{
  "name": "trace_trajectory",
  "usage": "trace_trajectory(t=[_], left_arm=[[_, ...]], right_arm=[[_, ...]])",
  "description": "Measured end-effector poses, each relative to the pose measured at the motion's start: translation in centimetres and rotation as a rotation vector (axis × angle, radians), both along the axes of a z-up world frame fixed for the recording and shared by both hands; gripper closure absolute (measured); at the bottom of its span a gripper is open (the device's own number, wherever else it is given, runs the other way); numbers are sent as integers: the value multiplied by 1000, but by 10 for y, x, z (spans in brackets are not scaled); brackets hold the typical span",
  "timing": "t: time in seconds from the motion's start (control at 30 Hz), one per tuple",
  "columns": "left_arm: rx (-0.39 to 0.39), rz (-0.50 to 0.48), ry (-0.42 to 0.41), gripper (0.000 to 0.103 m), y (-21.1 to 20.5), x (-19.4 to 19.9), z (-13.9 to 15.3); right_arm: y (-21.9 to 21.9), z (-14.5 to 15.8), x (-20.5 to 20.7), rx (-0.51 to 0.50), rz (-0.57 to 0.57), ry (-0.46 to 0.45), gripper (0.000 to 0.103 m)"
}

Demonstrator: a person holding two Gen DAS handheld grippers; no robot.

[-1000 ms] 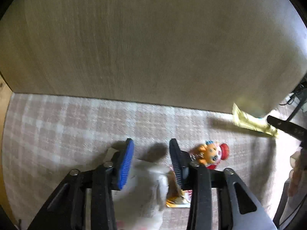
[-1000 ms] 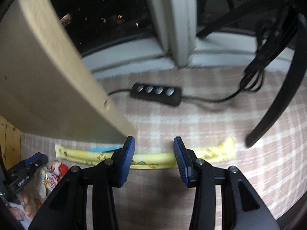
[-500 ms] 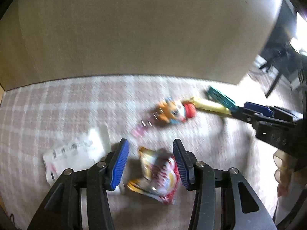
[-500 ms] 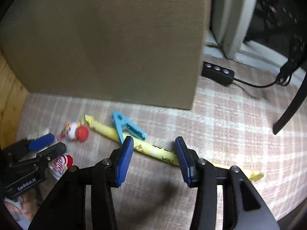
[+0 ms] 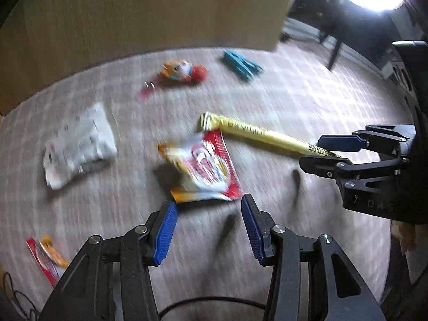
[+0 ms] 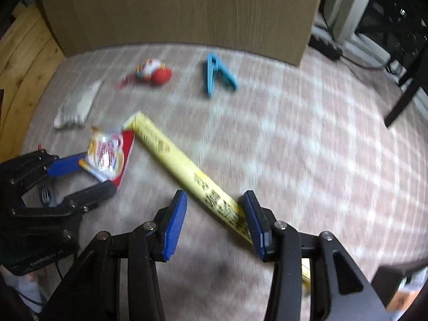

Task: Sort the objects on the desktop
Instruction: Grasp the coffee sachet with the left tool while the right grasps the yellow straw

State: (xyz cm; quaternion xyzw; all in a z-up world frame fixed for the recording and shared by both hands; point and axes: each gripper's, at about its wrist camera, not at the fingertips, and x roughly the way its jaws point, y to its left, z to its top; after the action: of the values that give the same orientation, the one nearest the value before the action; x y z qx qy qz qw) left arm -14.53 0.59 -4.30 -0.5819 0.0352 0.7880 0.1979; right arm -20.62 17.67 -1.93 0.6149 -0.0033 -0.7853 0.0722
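On the checked cloth lie a red and yellow snack packet (image 5: 203, 165), a long yellow packet (image 5: 262, 133), a white packet (image 5: 77, 144), a small orange and red toy figure (image 5: 184, 72) and a teal clip (image 5: 240, 64). My left gripper (image 5: 208, 227) is open and empty, just short of the snack packet's near edge. My right gripper (image 6: 214, 214) is open, its jaws on either side of the near end of the long yellow packet (image 6: 187, 168), above it. The snack packet (image 6: 109, 155), toy (image 6: 153, 73) and clip (image 6: 216, 76) also show in the right wrist view.
A tall cardboard panel (image 6: 187, 8) stands behind the objects. A second small red packet (image 5: 45, 259) lies at the near left. A wooden wall (image 6: 21, 61) borders the left. A black power strip (image 6: 325, 46) and dark furniture legs (image 6: 404, 99) are at the right.
Both grippers have pulled back and risen, so more of the cloth shows. The left now faces the snack packet; the right now straddles the yellow packet's end. Both stay open.
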Motion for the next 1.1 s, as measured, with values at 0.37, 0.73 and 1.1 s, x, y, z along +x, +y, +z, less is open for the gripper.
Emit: trace_trajectory(t=[0.37, 0.73, 1.1], left_arm=[[21, 70, -19, 54, -32, 10, 22], [-4, 129, -64, 49, -26, -28, 11], [56, 221, -56, 93, 1, -28, -4]], right_arm=[[-7, 8, 45, -12, 11, -32, 60], [-22, -8, 21, 72, 55, -17, 65], [20, -9, 15, -11, -115, -1, 91]])
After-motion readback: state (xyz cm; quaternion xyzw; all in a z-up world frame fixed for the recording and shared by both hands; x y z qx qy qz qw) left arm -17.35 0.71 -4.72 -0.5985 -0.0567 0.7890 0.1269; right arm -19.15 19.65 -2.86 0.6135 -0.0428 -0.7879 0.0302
